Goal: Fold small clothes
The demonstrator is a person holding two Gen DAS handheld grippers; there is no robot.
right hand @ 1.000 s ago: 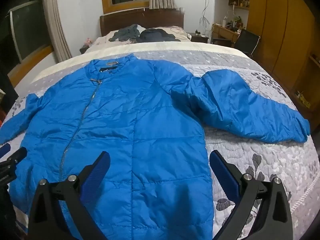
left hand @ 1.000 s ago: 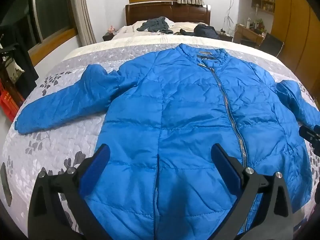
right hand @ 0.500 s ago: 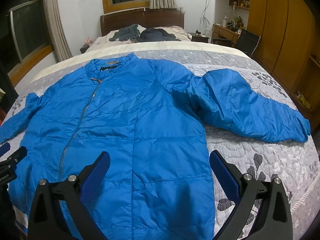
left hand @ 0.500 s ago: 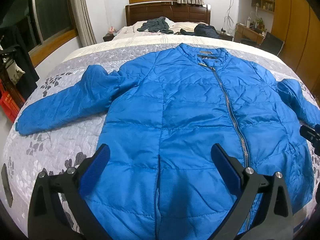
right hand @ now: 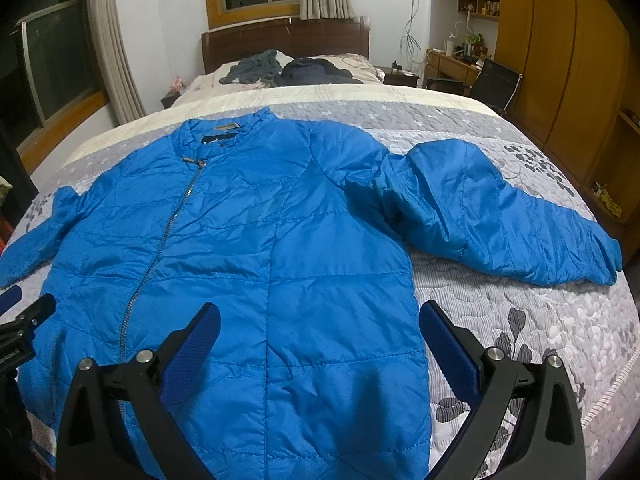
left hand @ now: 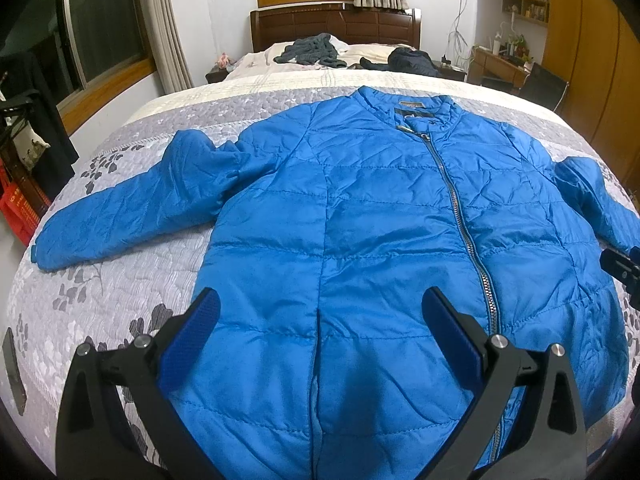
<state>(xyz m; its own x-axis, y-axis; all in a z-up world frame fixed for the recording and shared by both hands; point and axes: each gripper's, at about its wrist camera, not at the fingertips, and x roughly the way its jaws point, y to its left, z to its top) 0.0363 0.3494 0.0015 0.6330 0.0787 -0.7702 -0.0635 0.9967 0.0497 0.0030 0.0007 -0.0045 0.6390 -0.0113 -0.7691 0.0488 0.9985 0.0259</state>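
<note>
Lying flat, jacket (left hand: 380, 240) fills bed (left hand: 100, 300) edge-to-edge.

A blue puffer jacket (left hand: 380, 240) lies zipped and spread flat on the bed (left hand: 100, 300); the left tool (left hand: 320, 320) hovers wide open above its hem.

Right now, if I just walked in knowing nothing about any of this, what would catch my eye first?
A bright blue puffer jacket dominates, spread flat and zipped up across the grey floral bedspread, both sleeves stretched out sideways. In the foreground, the left gripper and right gripper hang wide open above its hem, holding nothing. Far behind, dark clothes lie heaped by the wooden headboard.
</note>
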